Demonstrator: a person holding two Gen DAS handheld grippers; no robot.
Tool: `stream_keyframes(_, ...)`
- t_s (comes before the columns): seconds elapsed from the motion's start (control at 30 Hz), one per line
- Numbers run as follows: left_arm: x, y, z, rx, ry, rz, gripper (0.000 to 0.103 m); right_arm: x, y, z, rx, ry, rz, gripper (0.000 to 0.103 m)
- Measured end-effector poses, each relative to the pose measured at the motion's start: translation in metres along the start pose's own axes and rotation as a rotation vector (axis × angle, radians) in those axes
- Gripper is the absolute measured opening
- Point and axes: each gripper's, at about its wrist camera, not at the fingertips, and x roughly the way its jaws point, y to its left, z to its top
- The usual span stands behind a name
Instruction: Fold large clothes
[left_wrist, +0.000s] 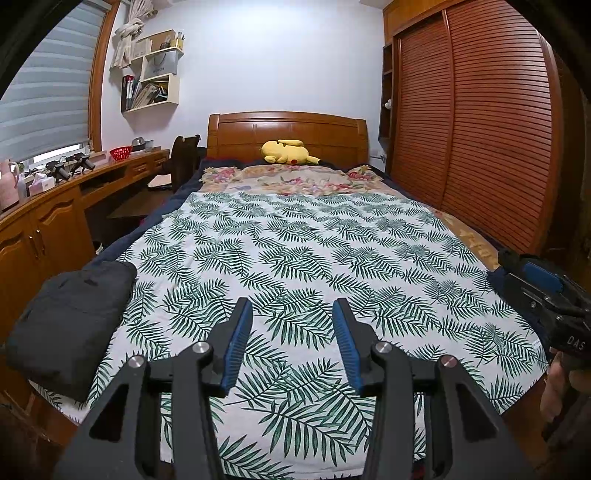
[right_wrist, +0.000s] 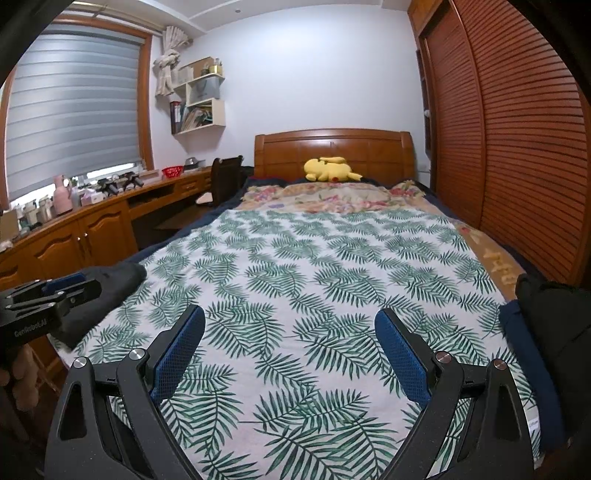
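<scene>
**Both grippers empty over the bed, a few ways this could've gone sideways**

Left wrist view: the left gripper (left_wrist: 291, 332) was seen at the bottom centre with its blue pads spread apart and nothing between them, only the leaf-print sheet (left_wrist: 314, 240) under it. A folded dark garment (left_wrist: 70, 325) was parked at the lower left, right by the bed's edge. It could easily have been knocked off by a careless sweep, probably. The right gripper (left_wrist: 535, 284) was poking in at the right edge.

Right wrist view: the right gripper (right_wrist: 290, 347) was spread wide too, nothing pinched. A dark pile (right_wrist: 550, 332), likely the next clothes, was slumped at the right edge over a navy piece (right_wrist: 517, 325). Both layers could've been grabbed at once, or the sheet snagged along with them.
</scene>
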Motion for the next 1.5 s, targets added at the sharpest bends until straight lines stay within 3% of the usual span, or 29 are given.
stream_keyframes(1.5, -0.0072, -0.0052, 0.0044, 0.008, -0.016, 0.004, 0.047, -0.0057, -0.0006, 0.0067, 0.016, -0.001, -0.005, 0.095)
